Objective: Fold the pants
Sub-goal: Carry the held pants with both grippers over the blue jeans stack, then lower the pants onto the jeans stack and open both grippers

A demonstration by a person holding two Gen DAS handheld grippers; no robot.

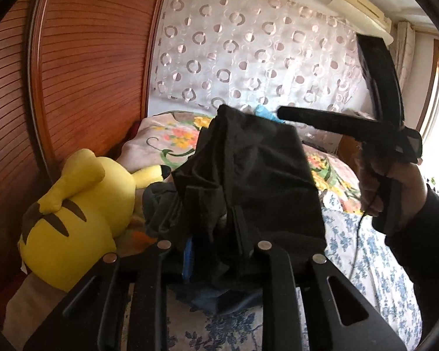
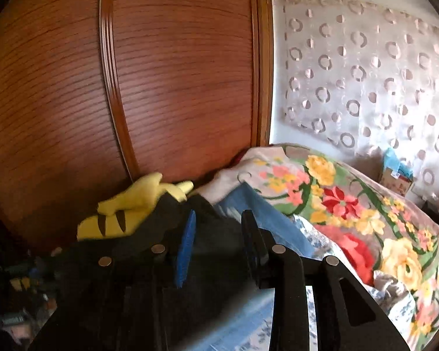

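– Starting at the left gripper (image 1: 213, 234), what does its own camera show?

– Its two black fingers reach forward from the bottom of the view. The black pants (image 1: 248, 169) are bunched over and between them and rise in a tall crumpled heap. One blue pad (image 1: 188, 257) peeks out at the left. The cloth hides the contact, so I cannot tell whether the jaws pinch it or it only lies across them.

– And the right gripper (image 2: 219, 216)?

– Released. In its own view the blue-padded finger and the black finger stand apart with a clear gap. Dark cloth shows behind that gap, a little blurred, and neither pad presses on it. From the left camera this gripper appears side-on, its tip just beside the top edge of the pants. A hand (image 1: 395, 193) in a dark sleeve grips its handle.

– Where are the pants on the bed (image 1: 365, 248)?

– Near the bed's left edge, over a sheet printed with blue flowers. A strip of lighter blue cloth (image 2: 263, 213) lies just beyond them.

– What surrounds them?

– A yellow plush toy (image 1: 82, 204) with brown stripes lies at the left edge, against a reddish wooden wardrobe door (image 2: 175, 73). A blanket (image 2: 351, 204) with red, yellow and pink flowers covers the far end of the bed. Behind it hangs a sheer curtain (image 1: 248, 44) patterned with rings. An air conditioner (image 1: 363, 0) sits high on the wall at the right.
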